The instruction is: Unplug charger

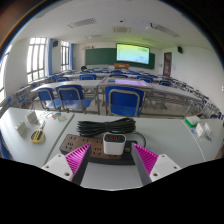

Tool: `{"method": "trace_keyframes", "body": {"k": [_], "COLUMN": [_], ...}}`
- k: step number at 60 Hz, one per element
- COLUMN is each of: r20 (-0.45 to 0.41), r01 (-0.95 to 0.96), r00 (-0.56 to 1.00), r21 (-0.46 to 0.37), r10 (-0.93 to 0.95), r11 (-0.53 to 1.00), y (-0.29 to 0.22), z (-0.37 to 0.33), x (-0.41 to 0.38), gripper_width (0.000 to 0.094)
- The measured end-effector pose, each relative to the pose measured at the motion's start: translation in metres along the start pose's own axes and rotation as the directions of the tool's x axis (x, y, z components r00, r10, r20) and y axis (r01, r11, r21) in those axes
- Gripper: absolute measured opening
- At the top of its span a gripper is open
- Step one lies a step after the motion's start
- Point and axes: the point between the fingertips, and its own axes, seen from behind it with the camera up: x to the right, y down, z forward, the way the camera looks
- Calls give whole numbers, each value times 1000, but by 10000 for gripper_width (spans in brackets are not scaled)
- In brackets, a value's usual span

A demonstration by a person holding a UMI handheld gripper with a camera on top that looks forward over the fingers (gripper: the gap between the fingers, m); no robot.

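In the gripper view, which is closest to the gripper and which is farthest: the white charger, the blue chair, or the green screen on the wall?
From the open gripper:
1. White boxy charger, on the power strip just ahead of the fingers.
2. Blue padded chair, behind the white table.
3. Glowing green projector screen, on the far wall.

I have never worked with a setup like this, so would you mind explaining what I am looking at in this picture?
This is a single wide-angle view from a camera mounted on a handheld gripper, which a person carries; there is no robot arm. The two fingers with pink pads at the bottom belong to that gripper. They are open and hold nothing.

Just ahead of the fingers, on a white table, lies a power strip with a white charger plugged in, and a coiled black cable behind it. A few small objects sit further off at either side of the table; I cannot tell what they are. Beyond is a classroom with blue chairs and a lit screen.
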Motion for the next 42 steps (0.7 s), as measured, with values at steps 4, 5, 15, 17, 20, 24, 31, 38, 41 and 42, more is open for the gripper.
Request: {"method": "trace_keyframes", "body": {"k": [4,5,15,17,20,24,31,38,41,42], "r20": [2,1,-2,8,12,17,39,37,21,10], "r01": [-4,-4,-24,-25,-16,-33,-74,-45,-68,-68], "r00": [1000,1000,1000,1000,1000,999,997,999,998,997], "r21": [-10,-11,5,-1,-13,-33,86,395,438,443], "r10": [4,4,24,25,16,33,71,34,66,71], "r11": [1000,1000,1000,1000,1000,999,994,917,896,894], "y": [1,1,-5,-4,-3,-3,-65,-224,-248,-252], "z": [26,31,53,52,51,56,31,-61,-70,-69], "x": [3,4,8,8,8,6,18,44,69,79], "gripper_width": [751,724,375,331,269,229,220,220,219,219]}}
